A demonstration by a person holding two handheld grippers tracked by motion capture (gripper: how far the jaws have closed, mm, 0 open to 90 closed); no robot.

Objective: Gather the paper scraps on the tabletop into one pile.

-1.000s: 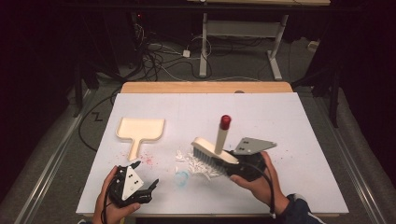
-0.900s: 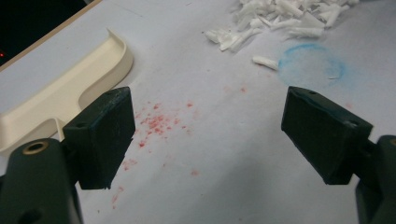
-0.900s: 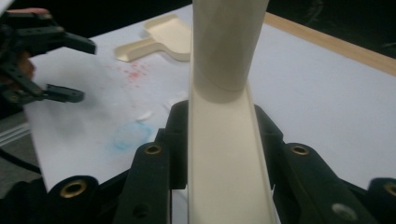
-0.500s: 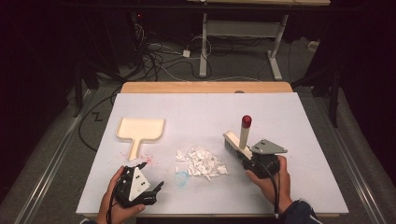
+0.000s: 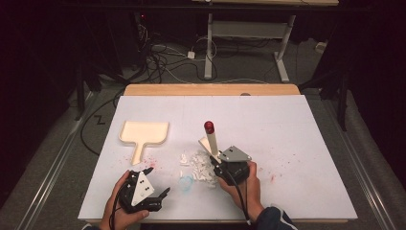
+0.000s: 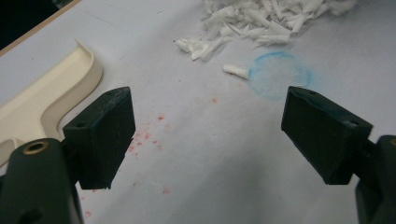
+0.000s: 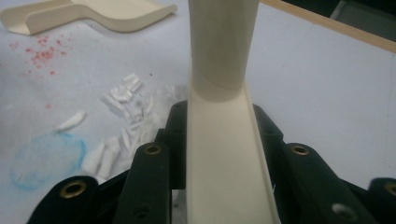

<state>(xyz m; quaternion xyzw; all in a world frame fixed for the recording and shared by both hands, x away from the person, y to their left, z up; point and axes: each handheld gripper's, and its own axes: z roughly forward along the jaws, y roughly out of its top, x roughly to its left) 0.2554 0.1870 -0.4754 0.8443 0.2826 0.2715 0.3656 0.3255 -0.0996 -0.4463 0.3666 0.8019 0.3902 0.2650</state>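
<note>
A cream brush (image 5: 210, 139) with a red-capped handle stands tilted at the right edge of a pile of white paper shreds (image 5: 196, 163). My right gripper (image 5: 221, 163) is shut on the brush; in the right gripper view its cream body (image 7: 219, 154) runs up between the jaws, with the shreds (image 7: 123, 95) to the left. A cream dustpan (image 5: 143, 134) lies at the left, its handle toward me. My left gripper (image 5: 152, 184) rests open near the front edge. In the left gripper view nothing lies between its fingers (image 6: 100, 135), and the dustpan (image 6: 46, 98) and shreds (image 6: 261, 18) lie beyond.
A blue chalk ring (image 5: 186, 182) is drawn on the white sheet (image 5: 297, 134) just in front of the shreds. Red specks are scattered near the dustpan handle. The wooden table edge (image 5: 210, 89) runs along the back; cables lie on the floor beyond it.
The right gripper swung the brush out to the right, then brought it back left and down onto the right side of the shreds. The left gripper has stayed put.
</note>
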